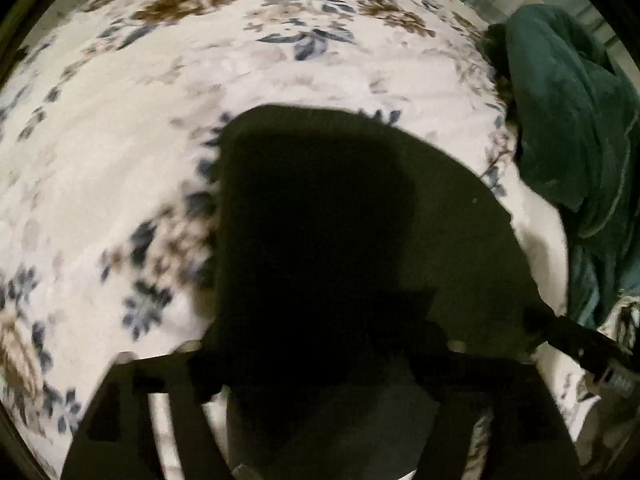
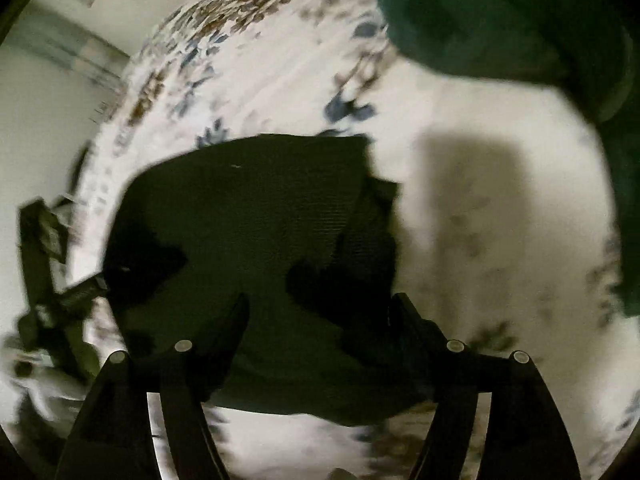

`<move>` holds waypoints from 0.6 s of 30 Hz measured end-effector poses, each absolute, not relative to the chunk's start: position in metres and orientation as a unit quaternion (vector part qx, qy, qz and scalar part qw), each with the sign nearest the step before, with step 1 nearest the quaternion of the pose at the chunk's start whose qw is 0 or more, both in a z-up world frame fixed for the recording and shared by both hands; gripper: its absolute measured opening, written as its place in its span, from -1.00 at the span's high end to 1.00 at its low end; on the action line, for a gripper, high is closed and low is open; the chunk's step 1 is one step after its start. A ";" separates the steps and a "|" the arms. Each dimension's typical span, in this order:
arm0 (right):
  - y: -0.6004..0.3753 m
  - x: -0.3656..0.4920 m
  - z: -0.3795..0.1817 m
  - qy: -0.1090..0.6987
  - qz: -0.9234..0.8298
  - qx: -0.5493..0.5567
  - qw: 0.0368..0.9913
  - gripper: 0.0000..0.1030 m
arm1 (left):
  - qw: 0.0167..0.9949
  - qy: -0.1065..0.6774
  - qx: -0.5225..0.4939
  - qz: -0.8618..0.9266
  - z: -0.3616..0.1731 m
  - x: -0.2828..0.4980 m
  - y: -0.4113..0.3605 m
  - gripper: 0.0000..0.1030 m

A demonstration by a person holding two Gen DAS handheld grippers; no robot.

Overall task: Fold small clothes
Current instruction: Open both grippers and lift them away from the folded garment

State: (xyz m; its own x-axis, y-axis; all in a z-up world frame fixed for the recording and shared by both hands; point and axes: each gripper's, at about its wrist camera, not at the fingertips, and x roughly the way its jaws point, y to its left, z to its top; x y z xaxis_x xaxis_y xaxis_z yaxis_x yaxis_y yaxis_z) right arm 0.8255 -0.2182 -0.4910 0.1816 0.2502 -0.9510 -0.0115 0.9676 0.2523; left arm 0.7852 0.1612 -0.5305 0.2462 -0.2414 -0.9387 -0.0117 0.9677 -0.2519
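A small black garment [image 1: 340, 208] lies flat on a white floral bedspread [image 1: 120, 128]. In the left wrist view it fills the middle and hides my left gripper's [image 1: 320, 352] fingertips in darkness; the jaws look spread, with the garment below them. In the right wrist view the same garment [image 2: 248, 224] lies in the middle with a folded flap at its right edge. My right gripper [image 2: 320, 312] is open just above its near part, fingers [image 2: 236, 320] on either side. My left gripper also shows at the left of the right wrist view [image 2: 52, 272].
A dark green blanket or garment [image 1: 568, 128] is heaped at the right side of the bed, and shows at the top right in the right wrist view [image 2: 500, 12]. The bedspread [image 2: 500, 208] stretches around the black garment. A wall and floor edge show at the left.
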 end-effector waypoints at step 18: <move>-0.220 0.698 -0.441 0.594 -0.056 -0.023 0.802 -1.00 | 0.853 0.519 -0.046 0.004 -0.438 0.662 0.167 -1.00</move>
State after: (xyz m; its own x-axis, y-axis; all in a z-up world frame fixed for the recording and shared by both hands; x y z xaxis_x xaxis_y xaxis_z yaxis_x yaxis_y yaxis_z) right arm 0.6978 -0.2199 -0.4405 0.2887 -0.1165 -0.9503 0.0629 0.9927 -0.1026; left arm 0.6623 0.1667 -0.4384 0.4606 -0.0418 -0.8866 -0.0540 0.9957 -0.0749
